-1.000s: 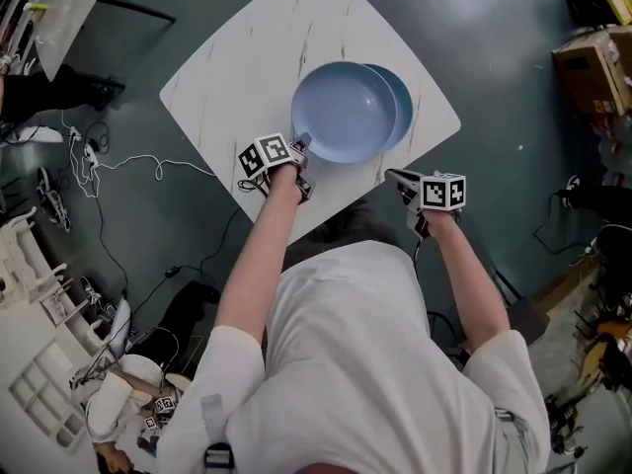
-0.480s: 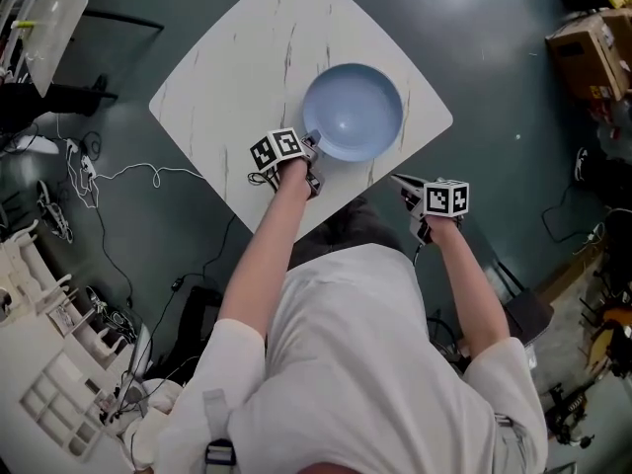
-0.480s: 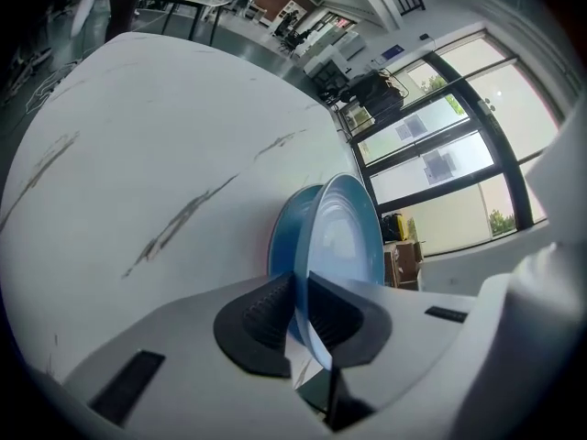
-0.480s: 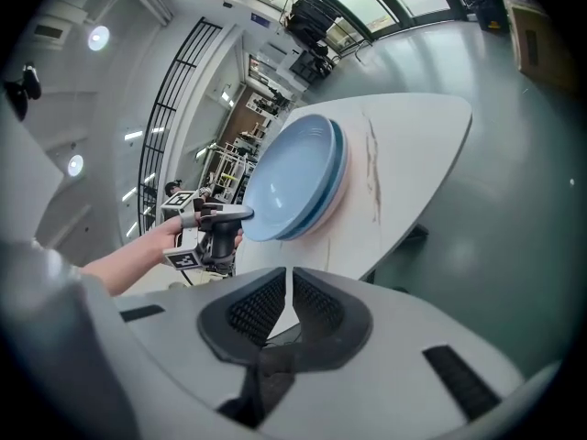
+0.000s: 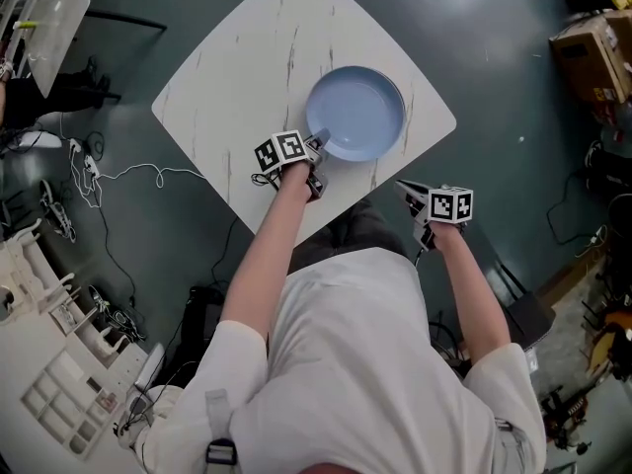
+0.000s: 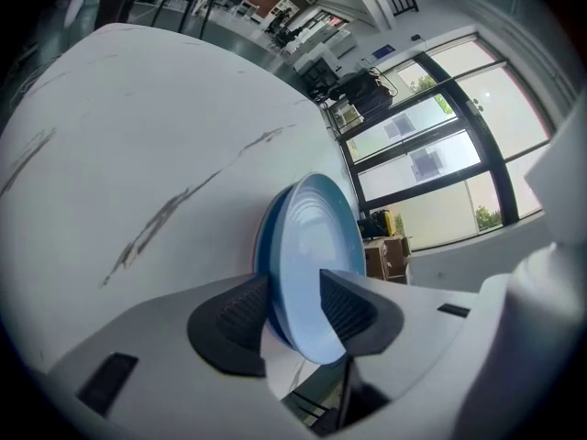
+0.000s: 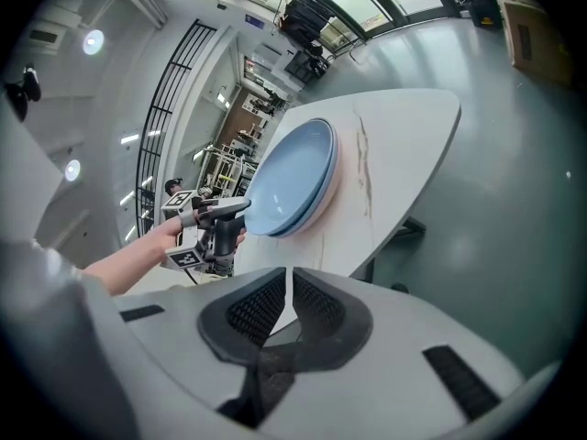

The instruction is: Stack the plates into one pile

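Two light blue plates (image 5: 357,112) lie stacked as one pile on the white marbled table (image 5: 237,77), toward its right side. My left gripper (image 5: 314,146) is at the pile's near-left rim. In the left gripper view the pile's rim (image 6: 316,236) stands between the jaws, which are opening, and the pads no longer clamp it. My right gripper (image 5: 403,188) hovers off the table's near-right edge, shut and empty. In the right gripper view the plates (image 7: 289,177) lie ahead with the left gripper (image 7: 229,211) at their edge.
The table's near edge (image 5: 326,205) runs just in front of both grippers, over a grey floor. Cables (image 5: 118,171) and white racks (image 5: 49,363) lie at the left. A cardboard box (image 5: 592,52) stands at the upper right.
The upper plate, offset to the left a second ago, now sits squarely on the lower one. The left gripper followed it rightward. The right gripper shifted slightly.
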A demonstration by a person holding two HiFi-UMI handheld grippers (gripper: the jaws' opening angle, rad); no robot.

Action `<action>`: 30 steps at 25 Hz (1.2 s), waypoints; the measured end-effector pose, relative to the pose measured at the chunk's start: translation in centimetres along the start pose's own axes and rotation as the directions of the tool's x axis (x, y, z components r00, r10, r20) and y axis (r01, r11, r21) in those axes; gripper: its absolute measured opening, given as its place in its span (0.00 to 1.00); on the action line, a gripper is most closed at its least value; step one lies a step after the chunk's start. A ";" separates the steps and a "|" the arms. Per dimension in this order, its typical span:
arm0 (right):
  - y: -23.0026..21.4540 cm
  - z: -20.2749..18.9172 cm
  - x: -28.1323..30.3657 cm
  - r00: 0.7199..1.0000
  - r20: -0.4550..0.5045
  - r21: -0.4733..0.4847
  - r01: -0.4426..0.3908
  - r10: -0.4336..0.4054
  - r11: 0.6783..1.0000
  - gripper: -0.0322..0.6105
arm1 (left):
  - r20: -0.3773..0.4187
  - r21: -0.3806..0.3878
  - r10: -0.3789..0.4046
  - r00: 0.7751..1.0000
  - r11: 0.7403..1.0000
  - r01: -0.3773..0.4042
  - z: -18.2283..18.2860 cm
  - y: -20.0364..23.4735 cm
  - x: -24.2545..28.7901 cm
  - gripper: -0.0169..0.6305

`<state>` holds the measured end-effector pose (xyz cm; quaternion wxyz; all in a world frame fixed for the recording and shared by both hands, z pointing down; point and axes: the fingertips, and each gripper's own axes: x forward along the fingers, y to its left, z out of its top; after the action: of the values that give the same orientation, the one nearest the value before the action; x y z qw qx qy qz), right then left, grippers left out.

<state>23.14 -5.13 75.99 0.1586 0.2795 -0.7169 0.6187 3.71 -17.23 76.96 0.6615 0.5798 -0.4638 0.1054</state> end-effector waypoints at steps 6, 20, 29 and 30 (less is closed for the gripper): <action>0.3 0.1 0.0 1.000 0.001 -0.012 0.003 -0.003 1.000 0.11 | -0.020 0.051 -0.049 0.999 0.997 0.050 -1.0 -1.0 -1.3 0.42; 5.3 1.0 -0.3 0.989 0.144 -0.099 0.036 -0.021 0.994 0.11 | 0.026 0.280 -0.177 0.984 0.946 0.162 -1.8 -2.7 -8.9 0.35; 11.6 1.6 -4.2 0.923 0.381 -0.206 0.138 -0.051 0.969 0.11 | 0.115 0.429 -0.275 0.955 0.880 0.201 -3.1 -2.6 -18.1 0.09; 12.2 1.7 -4.9 0.909 0.413 -0.215 0.158 -0.057 0.964 0.11 | 0.125 0.449 -0.276 0.953 0.872 0.194 -3.2 -2.4 -19.0 0.09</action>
<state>19.96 -4.88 63.16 0.0749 0.4186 -0.7878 0.4456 -3.50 -7.65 61.64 0.4784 0.7713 -0.4141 0.0694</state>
